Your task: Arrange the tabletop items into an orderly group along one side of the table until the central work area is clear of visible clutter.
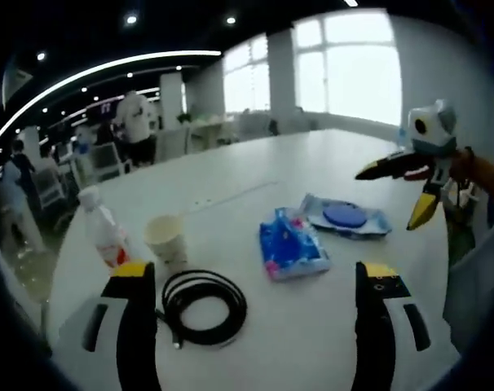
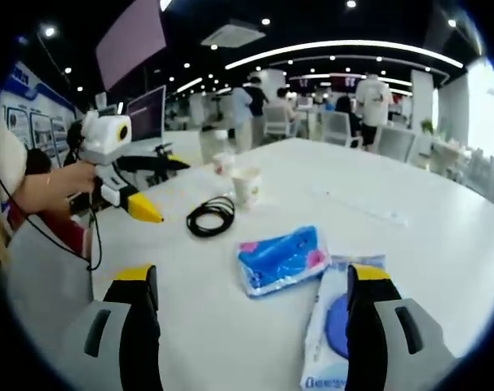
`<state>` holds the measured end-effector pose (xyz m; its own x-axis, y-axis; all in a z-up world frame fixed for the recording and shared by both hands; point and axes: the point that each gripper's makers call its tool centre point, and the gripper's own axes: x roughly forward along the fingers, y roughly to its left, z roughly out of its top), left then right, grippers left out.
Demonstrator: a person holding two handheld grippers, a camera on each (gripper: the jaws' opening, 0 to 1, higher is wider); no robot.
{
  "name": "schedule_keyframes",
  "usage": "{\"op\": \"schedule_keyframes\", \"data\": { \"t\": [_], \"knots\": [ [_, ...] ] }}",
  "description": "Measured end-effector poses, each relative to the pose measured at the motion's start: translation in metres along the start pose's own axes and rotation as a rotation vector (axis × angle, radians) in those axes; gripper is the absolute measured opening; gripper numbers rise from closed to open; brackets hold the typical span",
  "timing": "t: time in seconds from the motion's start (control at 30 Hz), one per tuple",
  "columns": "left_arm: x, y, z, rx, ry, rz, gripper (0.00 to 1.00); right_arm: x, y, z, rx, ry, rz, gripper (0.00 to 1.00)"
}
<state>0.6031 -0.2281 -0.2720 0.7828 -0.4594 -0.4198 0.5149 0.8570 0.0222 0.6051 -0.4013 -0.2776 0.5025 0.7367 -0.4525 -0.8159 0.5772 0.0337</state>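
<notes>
Left tongs (image 1: 251,281): jaws wide apart, nothing between them, held above the near edge of the white desk (image 1: 255,175). In the right gripper view the same tongs (image 2: 159,190) appear at the far left, held by a hand (image 2: 68,181), yellow tips spread.

Right tongs (image 2: 251,281): jaws wide apart, nothing gripped, above the desk (image 2: 410,195). In the left gripper view these tongs (image 1: 398,191) enter from the right, tips spread.

Landmark: blue tissue pack (image 1: 292,244) (image 2: 284,257), lying flat near the middle of the desk.
- Wet-wipes pack (image 1: 345,217) (image 2: 337,322), pale with a round blue lid, just beside the tissue pack and overlapping its corner in the right gripper view; blue lettering on it too blurred to read.
- Coiled black cable (image 1: 204,307) (image 2: 212,217), near the tissue pack, on the left tongs' side.
- Paper cup (image 1: 166,238) (image 2: 246,186), upright, just beyond the cable.
- Plastic bottle (image 1: 104,230), red-and-white label unreadable, beside the cup, farther from the tissue pack.

Background: people (image 2: 369,98) standing among chairs.
</notes>
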Motion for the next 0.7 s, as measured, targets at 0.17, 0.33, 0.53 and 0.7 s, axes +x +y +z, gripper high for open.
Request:
{"op": "schedule_keyframes", "data": {
  "t": [0.17,0.33,0.53,0.7],
  "knots": [
    [-0.007,-0.007,0.0,0.01,0.005,-0.008,0.99,0.004,-0.004,0.0,-0.021,0.002,-0.007,0.91],
    [-0.016,-0.012,0.0,-0.014,0.002,-0.028,0.99,0.008,-0.008,0.001,-0.036,-0.003,-0.009,0.87],
    [-0.03,-0.016,-0.006,-0.025,0.021,-0.026,0.99,0.014,-0.013,0.002,-0.062,-0.007,-0.006,0.8],
    [-0.04,-0.021,-0.005,-0.044,0.009,-0.03,0.99,0.019,-0.019,-0.002,-0.094,0.011,-0.016,0.73]
  ]
}}
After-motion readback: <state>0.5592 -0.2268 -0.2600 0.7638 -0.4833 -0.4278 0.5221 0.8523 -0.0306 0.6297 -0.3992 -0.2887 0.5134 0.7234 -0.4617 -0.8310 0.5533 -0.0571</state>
